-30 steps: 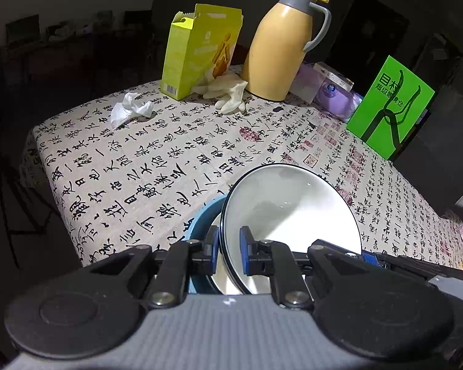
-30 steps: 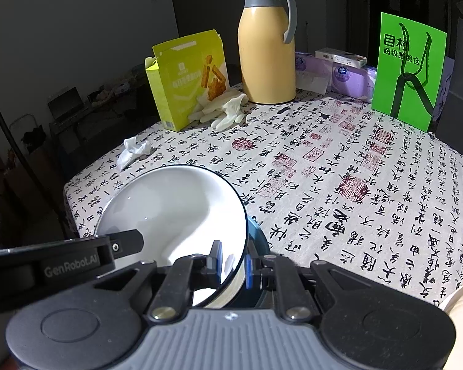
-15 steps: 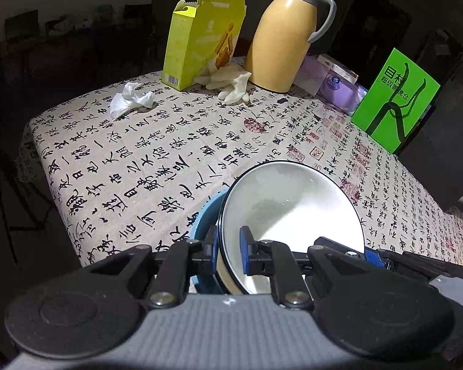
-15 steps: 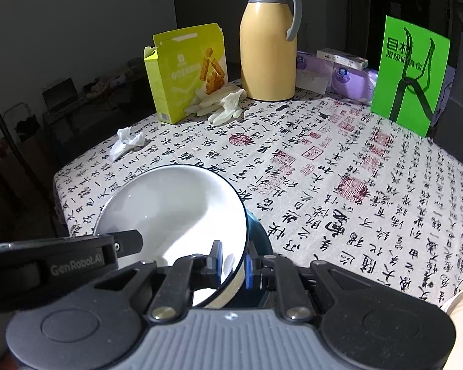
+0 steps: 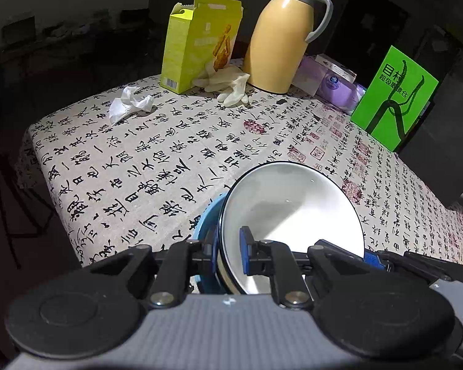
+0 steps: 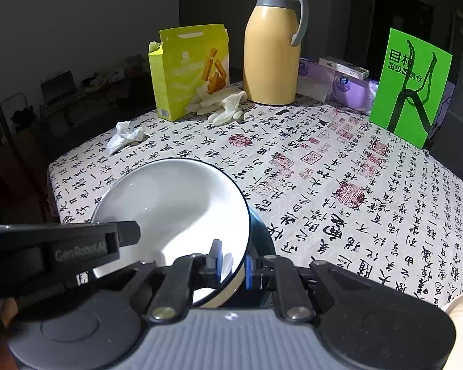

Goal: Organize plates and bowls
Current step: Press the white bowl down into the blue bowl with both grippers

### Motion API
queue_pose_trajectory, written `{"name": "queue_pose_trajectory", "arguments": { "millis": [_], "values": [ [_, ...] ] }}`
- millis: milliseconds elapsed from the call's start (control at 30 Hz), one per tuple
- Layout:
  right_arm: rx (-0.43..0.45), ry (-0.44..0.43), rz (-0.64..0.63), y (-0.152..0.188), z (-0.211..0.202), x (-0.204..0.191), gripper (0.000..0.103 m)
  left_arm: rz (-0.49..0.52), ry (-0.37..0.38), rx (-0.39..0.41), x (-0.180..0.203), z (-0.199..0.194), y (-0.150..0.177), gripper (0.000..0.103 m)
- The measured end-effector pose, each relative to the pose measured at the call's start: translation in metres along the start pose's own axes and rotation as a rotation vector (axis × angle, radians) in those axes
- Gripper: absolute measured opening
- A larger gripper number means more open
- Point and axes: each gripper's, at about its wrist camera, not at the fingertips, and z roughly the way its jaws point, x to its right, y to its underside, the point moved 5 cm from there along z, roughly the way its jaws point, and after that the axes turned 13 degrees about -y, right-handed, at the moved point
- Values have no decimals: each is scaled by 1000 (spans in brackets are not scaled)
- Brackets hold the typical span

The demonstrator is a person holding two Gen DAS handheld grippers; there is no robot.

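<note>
Both grippers pinch opposite rims of a white bowl (image 5: 293, 212) nested in a blue bowl (image 5: 208, 225): left gripper (image 5: 228, 251), right gripper (image 6: 233, 260). Since a second ago the stack has barely shifted, held above the table's (image 6: 339, 166) near edge, seemingly awaiting placement.

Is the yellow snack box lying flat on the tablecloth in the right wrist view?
No, the snack box stands upright with its top flap open, beside the thermos.

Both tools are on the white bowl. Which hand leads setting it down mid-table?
Probably right. The right tool and left tool both clamp the white bowl, but free tablecloth lies on the right's side; the table edge is by the left.
</note>
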Motion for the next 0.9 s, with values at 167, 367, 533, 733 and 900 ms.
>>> {"name": "queue_pose_trajectory", "arguments": {
  "millis": [167, 367, 533, 733, 900],
  "values": [
    [5, 23, -32, 0, -2, -5, 15, 5, 5, -1, -1, 1, 0, 14],
    [-4, 4, -8, 0, 0, -2, 14, 13, 5, 1, -4, 0, 0, 9],
    [-4, -18, 37, -1, 0, 3, 14, 15, 15, 0, -5, 0, 0, 8],
    [-1, -41, 72, -1, -1, 6, 14, 9, 18, 1, -6, 1, 0, 7],
    [9, -59, 111, -1, -4, 12, 12, 6, 25, 12, -6, 2, 0, 8]
  ]
}}
